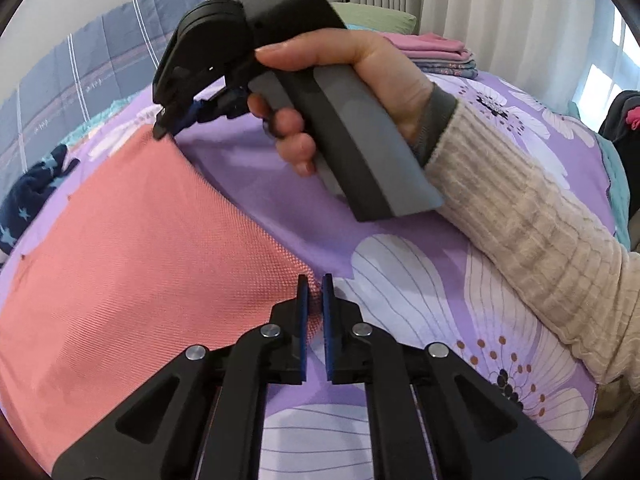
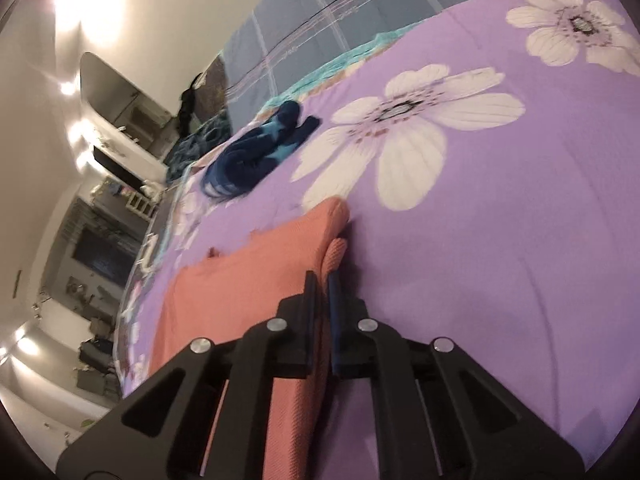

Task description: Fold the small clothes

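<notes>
Salmon-pink cloth [image 1: 132, 240] spread flat on the flowered purple bedspread [image 1: 400, 264], my left hand-held gripper [image 1: 315, 300] pinched on its near corner, my right hand-held gripper [image 2: 322, 300] clamped on its far edge, dark blue garment [image 2: 256, 152], perhaps socks, beyond the right one.

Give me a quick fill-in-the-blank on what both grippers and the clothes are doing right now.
1. The left gripper has its jaws shut on an edge of the ____ cloth.
2. The right gripper has its jaws ____ on the same cloth.
3. The bedspread under the cloth is purple with white ____.
4. The crumpled garment beyond the cloth is dark ____ with lighter stars.

Missing words: pink; shut; flowers; blue
</notes>
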Demonstrator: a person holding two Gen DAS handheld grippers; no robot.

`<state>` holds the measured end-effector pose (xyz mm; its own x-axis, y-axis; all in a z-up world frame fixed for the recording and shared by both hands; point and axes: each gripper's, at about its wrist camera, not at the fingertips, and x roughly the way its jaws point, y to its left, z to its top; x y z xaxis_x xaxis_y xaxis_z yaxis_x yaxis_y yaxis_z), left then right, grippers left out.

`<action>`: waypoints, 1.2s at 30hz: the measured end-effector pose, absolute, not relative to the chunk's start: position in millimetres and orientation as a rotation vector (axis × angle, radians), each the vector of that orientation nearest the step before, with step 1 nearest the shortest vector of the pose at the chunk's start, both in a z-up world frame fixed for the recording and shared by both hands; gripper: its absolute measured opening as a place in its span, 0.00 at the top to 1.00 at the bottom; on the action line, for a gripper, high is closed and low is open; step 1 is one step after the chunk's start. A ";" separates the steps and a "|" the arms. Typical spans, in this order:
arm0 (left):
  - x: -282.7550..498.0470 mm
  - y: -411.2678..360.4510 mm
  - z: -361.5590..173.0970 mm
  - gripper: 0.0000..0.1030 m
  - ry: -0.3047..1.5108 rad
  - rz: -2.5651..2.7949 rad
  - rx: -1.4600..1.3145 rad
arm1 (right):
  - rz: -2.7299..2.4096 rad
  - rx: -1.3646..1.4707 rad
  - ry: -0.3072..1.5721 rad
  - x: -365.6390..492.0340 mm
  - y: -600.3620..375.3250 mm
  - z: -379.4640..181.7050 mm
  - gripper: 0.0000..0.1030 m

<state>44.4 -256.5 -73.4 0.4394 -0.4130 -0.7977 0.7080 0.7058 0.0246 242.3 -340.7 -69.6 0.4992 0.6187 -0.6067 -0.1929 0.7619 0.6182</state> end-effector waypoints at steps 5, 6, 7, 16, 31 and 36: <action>42.8 -255.5 -78.8 0.95 0.876 -0.736 0.377 | 0.534 0.574 0.957 250.0 -348.0 -81.6 0.94; 43.1 -254.6 -78.9 0.95 0.880 -0.738 0.371 | 0.541 0.575 0.940 248.4 -347.3 -78.0 0.94; 43.5 -253.9 -79.0 0.95 0.884 -0.741 0.366 | 0.521 0.573 0.909 246.3 -348.8 -73.5 0.89; 42.8 -253.9 -80.5 0.94 0.892 -0.748 0.376 | 0.572 0.543 0.952 247.6 -342.6 -73.7 0.48; 48.6 -254.0 -87.0 0.94 0.907 -0.782 0.354 | 0.432 0.379 0.828 245.6 -324.3 -77.5 0.93; 45.2 -249.9 -86.1 0.91 0.888 -0.779 0.350 | 0.312 0.370 0.777 236.0 -338.2 -66.3 0.79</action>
<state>45.2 -249.9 -86.1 0.3866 -0.4594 -0.7997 0.7330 0.6793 -0.0359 236.0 -338.2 -66.3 0.6731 0.4042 -0.6193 -0.1364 0.8909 0.4332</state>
